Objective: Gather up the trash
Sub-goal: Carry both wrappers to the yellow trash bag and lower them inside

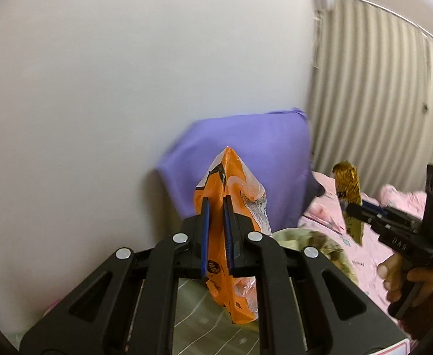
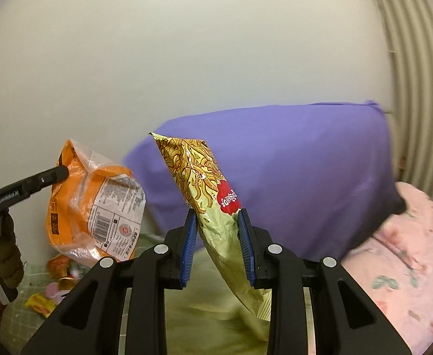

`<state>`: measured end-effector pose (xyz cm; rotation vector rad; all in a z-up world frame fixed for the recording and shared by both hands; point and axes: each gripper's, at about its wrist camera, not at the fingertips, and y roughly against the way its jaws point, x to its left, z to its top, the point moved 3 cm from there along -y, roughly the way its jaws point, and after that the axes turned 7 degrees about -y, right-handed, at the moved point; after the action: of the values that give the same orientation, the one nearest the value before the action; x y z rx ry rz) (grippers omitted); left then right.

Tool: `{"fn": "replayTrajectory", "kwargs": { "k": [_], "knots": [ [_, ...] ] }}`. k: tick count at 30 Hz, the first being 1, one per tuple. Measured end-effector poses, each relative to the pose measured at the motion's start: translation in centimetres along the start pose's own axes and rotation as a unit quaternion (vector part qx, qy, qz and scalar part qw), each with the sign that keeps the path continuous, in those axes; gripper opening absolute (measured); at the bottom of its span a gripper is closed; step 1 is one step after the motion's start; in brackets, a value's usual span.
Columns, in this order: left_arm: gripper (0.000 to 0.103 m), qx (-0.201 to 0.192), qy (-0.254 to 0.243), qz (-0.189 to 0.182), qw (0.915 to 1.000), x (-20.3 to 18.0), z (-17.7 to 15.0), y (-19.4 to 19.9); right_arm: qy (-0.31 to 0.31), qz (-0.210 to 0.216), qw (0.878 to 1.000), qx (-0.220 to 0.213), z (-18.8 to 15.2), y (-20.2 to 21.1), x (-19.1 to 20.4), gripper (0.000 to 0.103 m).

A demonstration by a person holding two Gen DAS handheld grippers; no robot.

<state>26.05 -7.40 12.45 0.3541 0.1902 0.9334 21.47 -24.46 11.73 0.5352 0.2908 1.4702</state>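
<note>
Grippers both clamped: left gripper point(image 1: 216, 204) pinches orange bag point(image 1: 231, 183); right gripper point(image 2: 216, 216) pinches noodle packet point(image 2: 207, 183), both between pads.

Below and ahead of our grippers we see a bed. Its cover point(image 2: 204, 319) is pale green, with a faint grid pattern showing to the lower left of the right gripper. A purple pillow point(image 2: 290, 177) stands on it straight ahead, leaning against the white wall. To the right of it lies pink floral bedding point(image 2: 399, 254), bunched, touching the pillow's lower right corner. Low to the left of the right gripper, small wrappers lie on the green cover: a yellow packet point(image 2: 40, 304), an orange-red one point(image 2: 58, 264), and a pinkish piece point(image 2: 53, 289) between them, blurred.
</note>
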Motion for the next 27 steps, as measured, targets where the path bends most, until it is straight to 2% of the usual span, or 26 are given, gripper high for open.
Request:
{"fn": "replayTrajectory", "kwargs": {
  "k": [3, 6, 8, 10, 12, 14, 18, 20, 23, 24, 27],
  "knots": [
    [0.008, 0.002, -0.027, -0.03, 0.9992, -2.9, 0.5, -2.1, -0.018, -0.029, 0.999, -0.009, 0.1, 1.4, -2.7, 0.027],
    [0.008, 0.024, -0.029, -0.081, 0.996, -5.1, -0.1, -4.6, -0.031, -0.051, 0.998, -0.011, -0.3, 2.4, -4.8, 0.027],
    [0.008, 0.064, -0.027, -0.136, 0.9882, -7.1, -1.4, -6.9, -0.04, -0.059, 0.997, -0.009, -0.6, 2.7, -6.1, 0.027],
    [0.008, 0.12, -0.061, -0.162, 0.9776, -9.9, -4.4, -9.3, -0.051, -0.057, 0.997, -0.003, -0.5, 1.9, -7.1, 0.027],
    [0.008, 0.17, -0.107, -0.148, 0.9683, -11.7, -7.6, -11.3, -0.064, -0.044, 0.997, 0.005, -0.5, 1.4, -7.4, 0.027],
    [0.008, 0.188, -0.131, -0.125, 0.9653, -12.0, -9.3, -11.7, -0.072, -0.031, 0.997, 0.01, -0.3, 1.0, -7.7, 0.027],
    [0.008, 0.2, -0.132, -0.077, 0.9677, -9.4, -10.0, -11.0, -0.079, 0.019, 0.996, 0.027, -0.8, -0.2, -6.5, 0.027],
    [0.008, 0.204, -0.121, -0.064, 0.9694, -8.0, -10.0, -10.6, -0.091, 0.059, 0.993, 0.045, -1.6, -1.6, -5.5, 0.027],
    [0.008, 0.215, -0.086, -0.078, 0.9696, -6.4, -10.4, -10.3, -0.106, 0.115, 0.983, 0.095, -3.9, -4.3, -4.1, 0.027],
    [0.008, 0.217, -0.079, -0.086, 0.9691, -6.5, -10.2, -10.9, -0.099, 0.118, 0.981, 0.115, -5.0, -5.4, -3.7, 0.027],
    [0.008, 0.223, -0.06, -0.111, 0.9666, -6.9, -10.4, -11.1, -0.059, 0.079, 0.976, 0.196, -8.9, -8.5, -3.3, 0.027]
  ]
}}
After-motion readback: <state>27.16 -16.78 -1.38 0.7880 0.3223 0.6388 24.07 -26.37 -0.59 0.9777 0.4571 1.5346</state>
